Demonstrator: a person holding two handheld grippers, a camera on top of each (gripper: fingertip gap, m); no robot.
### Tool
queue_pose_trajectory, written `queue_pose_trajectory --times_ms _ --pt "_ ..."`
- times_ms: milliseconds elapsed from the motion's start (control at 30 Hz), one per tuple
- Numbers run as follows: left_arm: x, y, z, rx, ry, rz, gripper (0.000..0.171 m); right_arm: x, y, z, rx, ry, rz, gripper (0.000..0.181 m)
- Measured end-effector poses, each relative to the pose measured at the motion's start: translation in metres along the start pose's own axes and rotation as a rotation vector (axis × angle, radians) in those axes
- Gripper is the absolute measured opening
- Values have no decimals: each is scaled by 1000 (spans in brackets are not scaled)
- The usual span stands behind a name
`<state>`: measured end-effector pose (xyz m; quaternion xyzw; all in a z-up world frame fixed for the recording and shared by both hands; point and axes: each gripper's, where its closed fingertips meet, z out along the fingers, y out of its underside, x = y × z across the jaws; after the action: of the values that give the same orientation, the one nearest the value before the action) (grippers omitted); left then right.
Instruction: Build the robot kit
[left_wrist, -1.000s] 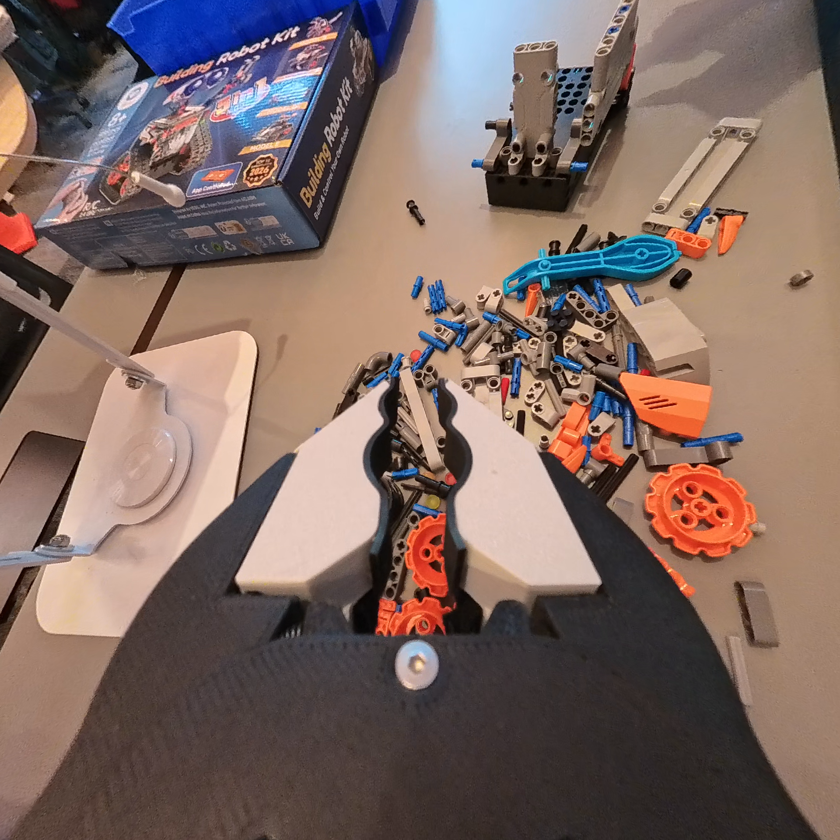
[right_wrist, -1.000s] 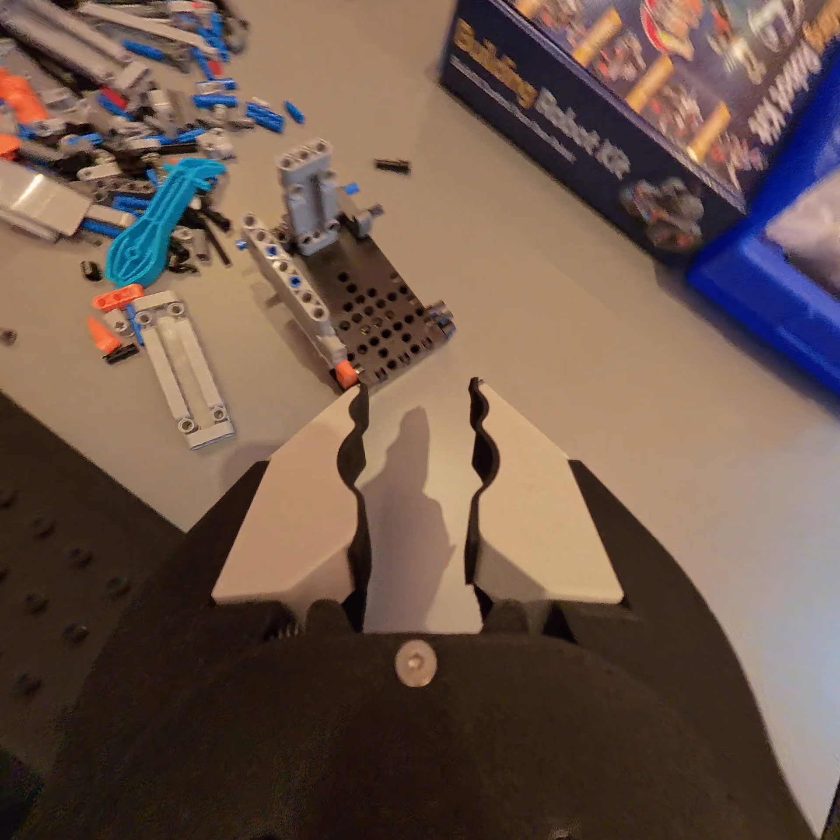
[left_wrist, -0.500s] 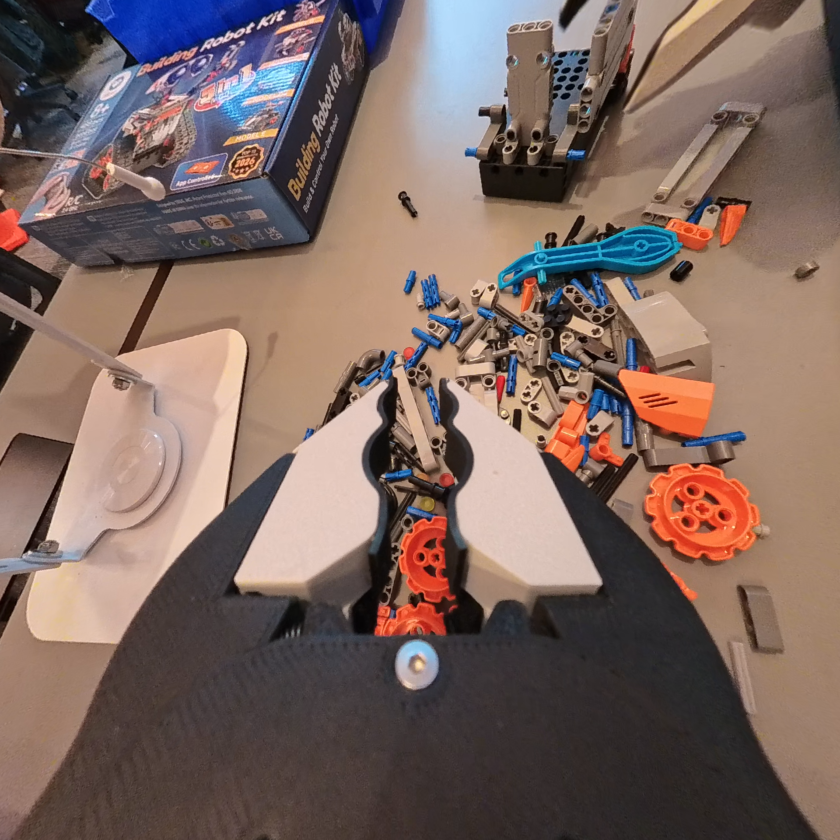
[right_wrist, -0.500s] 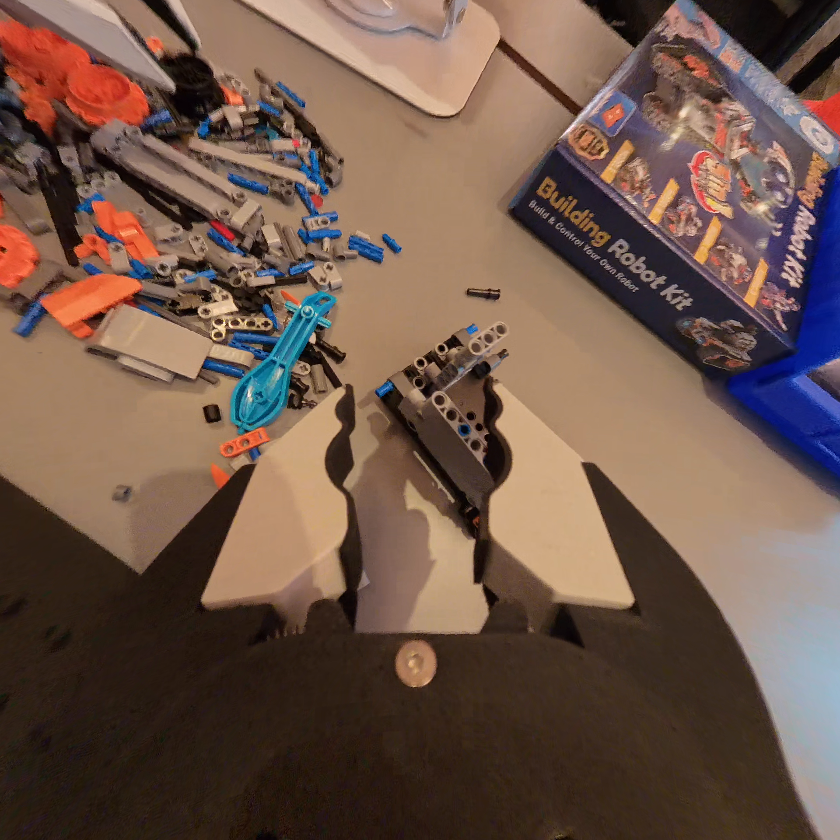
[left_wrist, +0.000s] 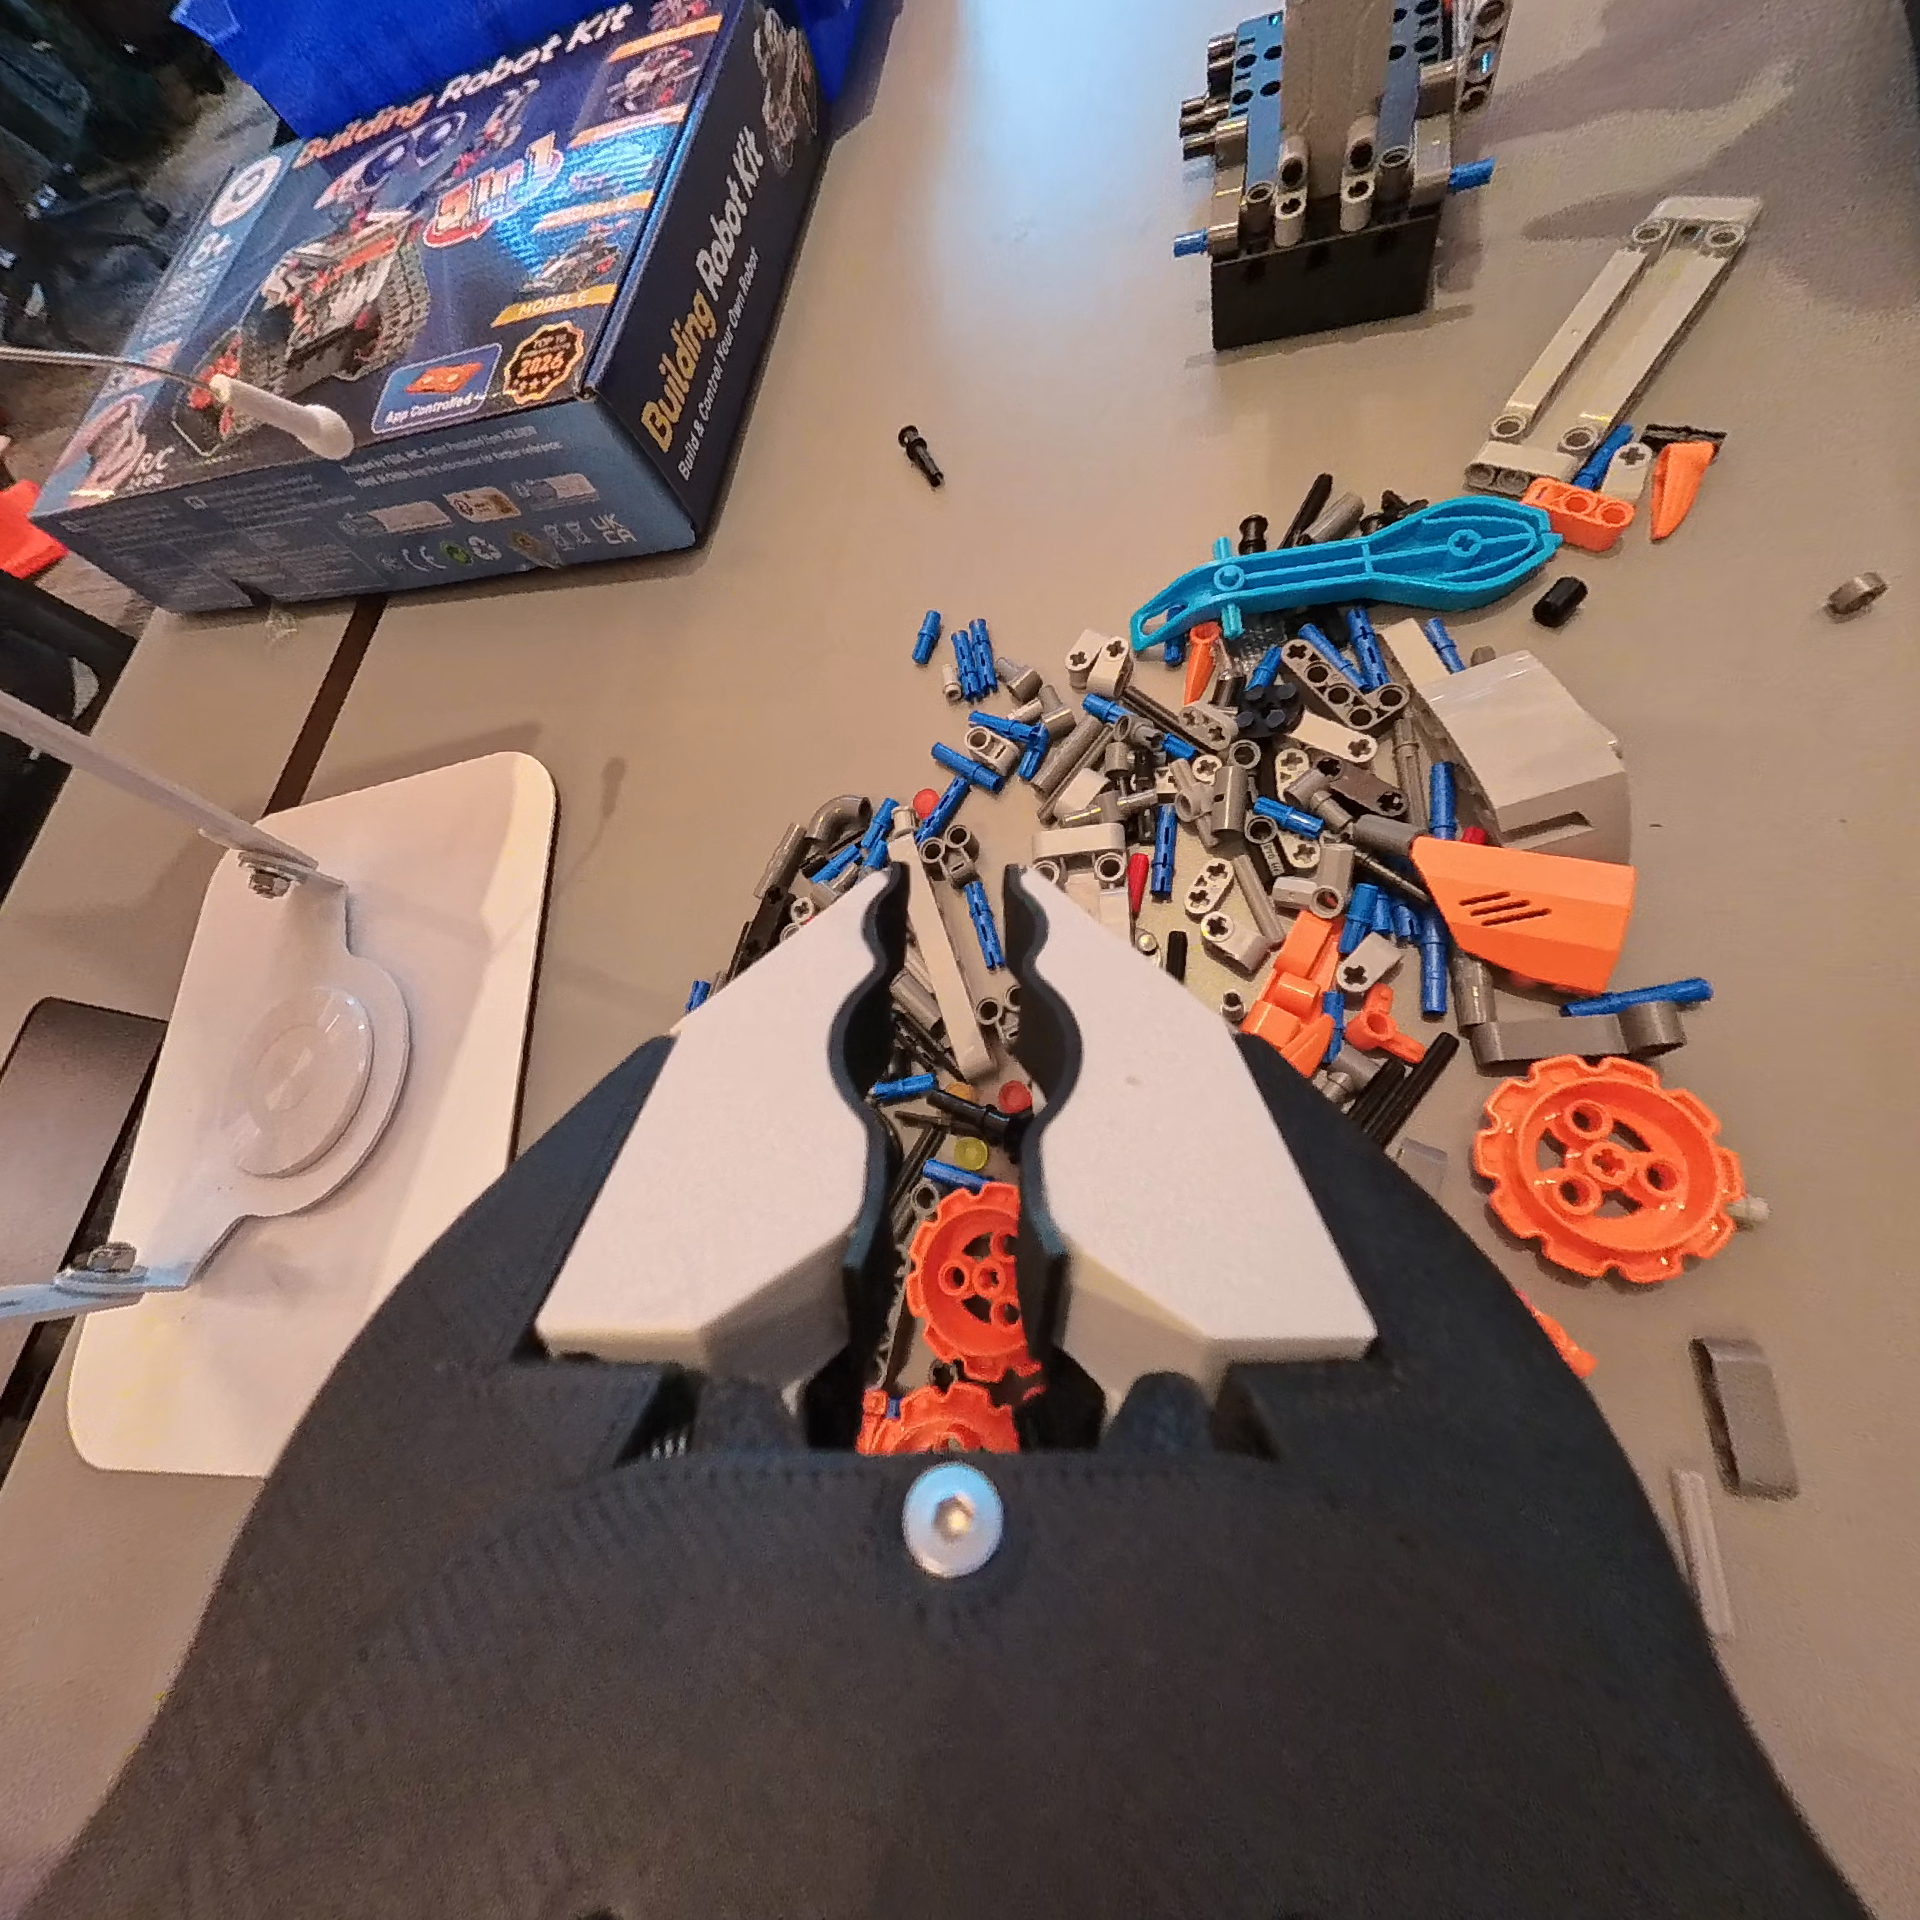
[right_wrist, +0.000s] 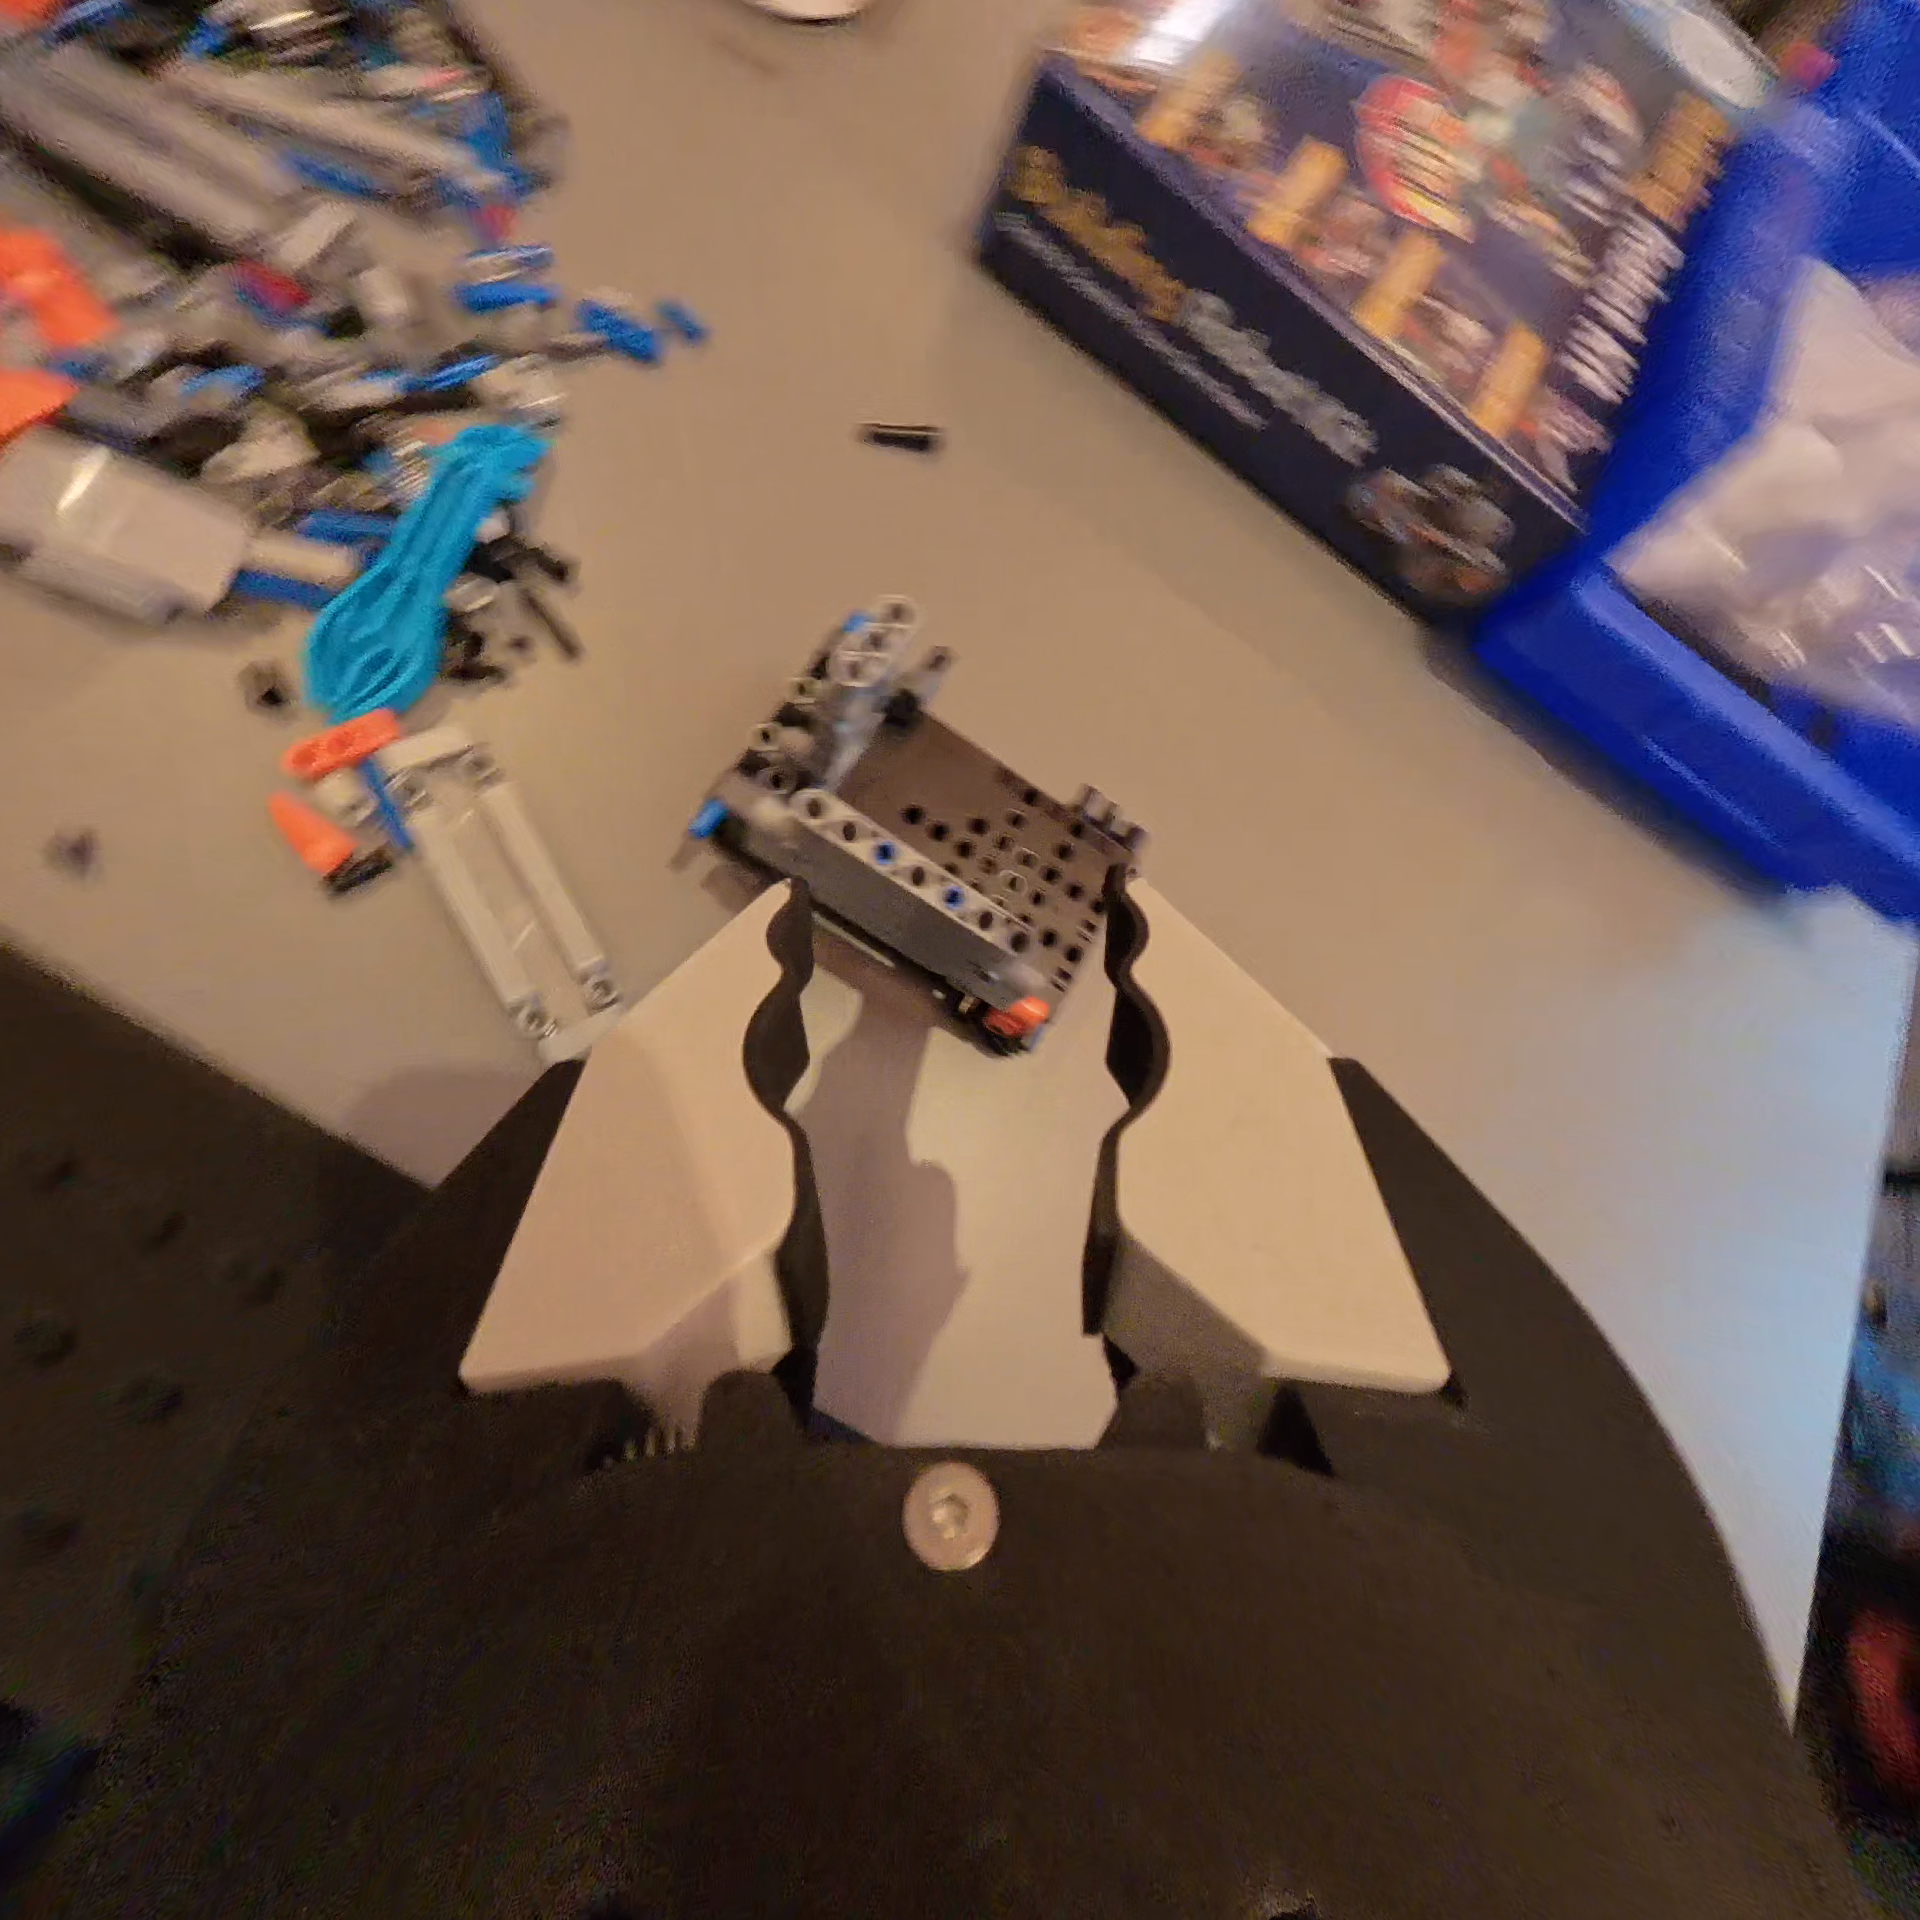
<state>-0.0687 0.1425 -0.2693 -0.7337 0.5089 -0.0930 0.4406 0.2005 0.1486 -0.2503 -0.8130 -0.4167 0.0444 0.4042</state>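
Note:
My left gripper (left_wrist: 956, 883) is open with a narrow gap and hovers over a pile of small grey, blue, black and orange building parts (left_wrist: 1226, 810). A light grey beam (left_wrist: 951, 935) lies in the pile under the gap between its fingertips. My right gripper (right_wrist: 954, 888) is wide open and empty. Its tips stand on either side of the near end of a partly built assembly (right_wrist: 935, 852), a black perforated plate with grey beams on it. The assembly also shows far off in the left wrist view (left_wrist: 1330, 208). The right wrist view is blurred.
A blue kit box (left_wrist: 416, 312) lies at the far left; it also shows in the right wrist view (right_wrist: 1351, 260) beside a blue bin (right_wrist: 1766, 675). A white stand base (left_wrist: 312, 1091), a teal tool (left_wrist: 1351, 566), an orange gear wheel (left_wrist: 1605, 1169), a long grey frame (right_wrist: 509, 883) and a loose black pin (left_wrist: 922, 454) lie around. The gap from one gripper's tips to the other's is roughly 25 centimetres. From the left gripper's tips to the orange gear wheel (left_wrist: 1605, 1169) is close to 12 centimetres.
My right gripper has swung over the table to the assembly and opened wider, so the assembly now sits at its tips. My left gripper has barely shifted over the pile.

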Motion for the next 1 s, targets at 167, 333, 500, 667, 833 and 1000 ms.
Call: queue_pose_trajectory --times_ms 167,333,500,667,833,1000 --pt "2 3 4 -10 8 -1 14 -8 10 1 42 91 303 73" --pt "1 2 2 -7 3 -1 15 -23 18 15 34 98 337 75" --pt "3 -1 -1 -1 3 8 15 -11 9 27 67 58 350 75" --pt "5 -4 -3 3 3 19 15 18 4 48 80 -58 343 81" --pt "4 -4 -4 6 1 19 15 18 -6 42 87 -120 336 74" --pt "5 -2 -1 -2 8 17 15 18 1 52 59 -84 279 38"
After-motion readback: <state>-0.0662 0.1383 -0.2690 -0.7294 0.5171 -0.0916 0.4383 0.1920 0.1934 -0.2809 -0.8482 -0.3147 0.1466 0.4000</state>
